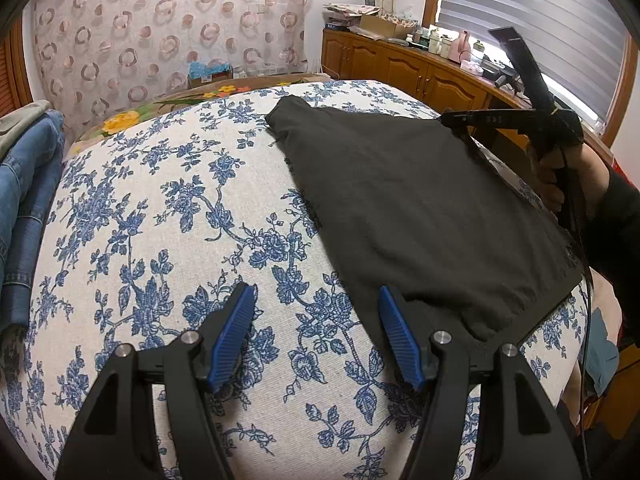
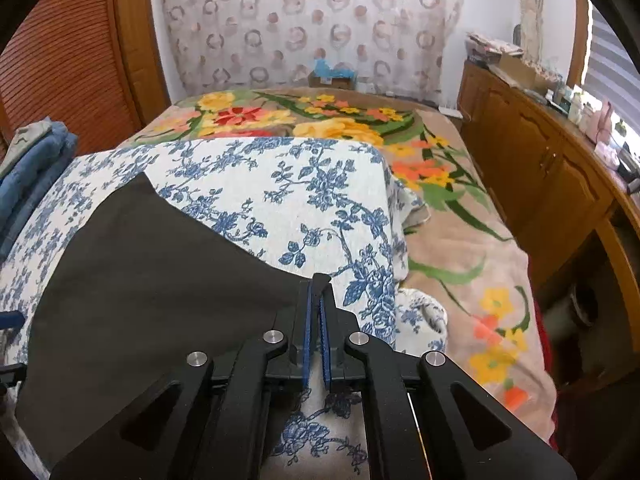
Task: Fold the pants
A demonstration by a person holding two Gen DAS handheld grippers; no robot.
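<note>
The dark grey pants (image 1: 408,204) lie flat, folded into a wide panel, on the blue-flowered white cloth (image 1: 168,216). My left gripper (image 1: 316,300) is open and empty, just above the cloth at the pants' near corner. My right gripper (image 1: 450,118) shows in the left wrist view at the pants' far right corner. In the right wrist view the pants (image 2: 152,280) spread to the left, and my right gripper (image 2: 318,292) is shut at their corner; I cannot tell whether fabric is pinched between the blue pads.
Folded blue jeans (image 1: 24,200) are stacked at the left edge of the cloth. A flowered blanket (image 2: 448,216) covers the bed beyond and to the right. A wooden cabinet (image 2: 540,168) with clutter on top runs along the right wall under the window.
</note>
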